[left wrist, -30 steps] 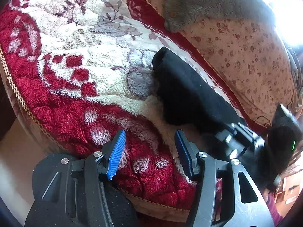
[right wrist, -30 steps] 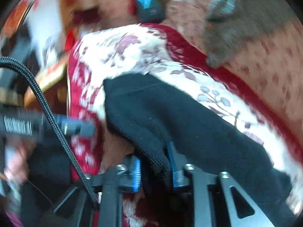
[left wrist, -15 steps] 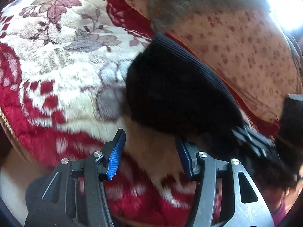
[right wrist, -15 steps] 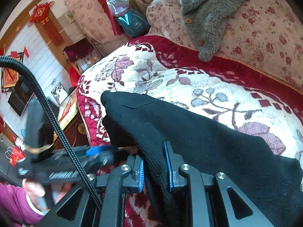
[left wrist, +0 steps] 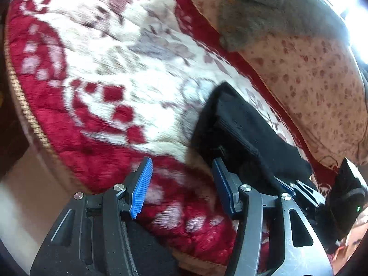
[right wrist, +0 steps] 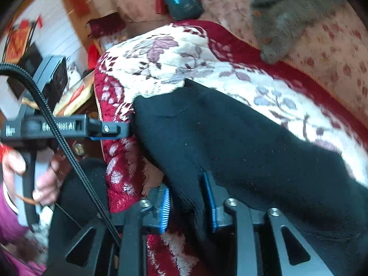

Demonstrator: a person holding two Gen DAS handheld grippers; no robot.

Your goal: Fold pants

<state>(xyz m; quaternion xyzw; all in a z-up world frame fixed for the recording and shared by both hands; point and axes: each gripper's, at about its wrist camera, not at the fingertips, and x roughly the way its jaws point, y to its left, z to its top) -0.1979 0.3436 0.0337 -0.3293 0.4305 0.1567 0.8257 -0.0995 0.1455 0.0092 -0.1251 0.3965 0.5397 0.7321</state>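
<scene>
- The soft black knit pants are lying in a long, thick fold across the fluffy red and cream flower blanket, and their ribbed edge is showing in the left wrist view.
- The right claw is pinching a bunched-up edge of the pants between its bumpy blue pads.
- The left claw is hanging wide apart over the red part of the blanket, just beside the end of the pants, with nothing between its ridged blue pads.
- In the right wrist view the left claw is reaching in from the side, and its tip is sitting right by the corner of the pants; I cannot tell if it is touching.
- A fuzzy grey sweater with buttons is resting up on the pink flowered cushion behind the blanket, well apart from the pants.
- A braided black cable is running across the left of the right wrist view.
</scene>
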